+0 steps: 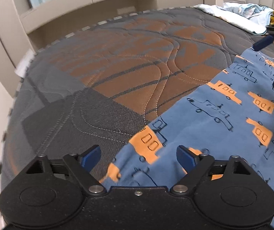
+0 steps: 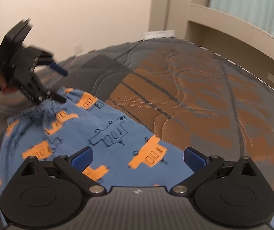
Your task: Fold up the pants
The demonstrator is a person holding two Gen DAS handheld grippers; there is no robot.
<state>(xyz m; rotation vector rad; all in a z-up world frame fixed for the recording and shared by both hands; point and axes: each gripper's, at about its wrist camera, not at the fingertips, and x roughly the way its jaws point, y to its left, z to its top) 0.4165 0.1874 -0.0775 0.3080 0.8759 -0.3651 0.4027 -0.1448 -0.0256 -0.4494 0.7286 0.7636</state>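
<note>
Both grippers, left (image 1: 138, 153) and right (image 2: 137, 156), hang open above the pants (image 1: 213, 115); next, I think, each must pinch an edge below.

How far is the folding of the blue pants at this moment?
Done: the blue pants lie spread on the quilted bed; whether a fold is already made I cannot tell. In hand: nothing; the left gripper and right gripper hover open above the cloth. Left: grasping the fabric and folding it over.
</note>
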